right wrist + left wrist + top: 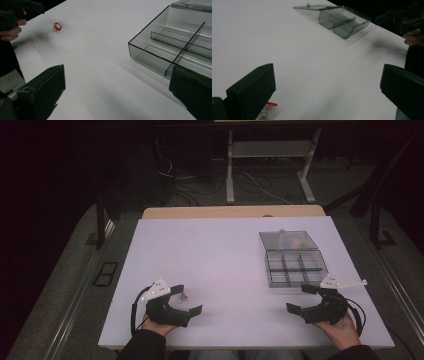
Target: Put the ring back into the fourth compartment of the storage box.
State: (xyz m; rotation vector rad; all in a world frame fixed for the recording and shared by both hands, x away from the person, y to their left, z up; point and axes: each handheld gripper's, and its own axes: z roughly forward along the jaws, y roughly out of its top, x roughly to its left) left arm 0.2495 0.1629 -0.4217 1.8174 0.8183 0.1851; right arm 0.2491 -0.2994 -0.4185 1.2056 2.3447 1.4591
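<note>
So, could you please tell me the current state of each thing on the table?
Compartment box: lid open, laid flat behind; compartments look empty.
Small red-capped piece: lying loose on the table, not held.
Left gripper: open, empty.
Right gripper: open, empty.

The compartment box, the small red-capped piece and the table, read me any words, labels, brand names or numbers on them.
None can be read.
The clear compartment box and its open lid: no label or print.
The small red-capped piece: a pale mark on the red face, too small and blurred to read.
The white table: plain, no writing.
</note>
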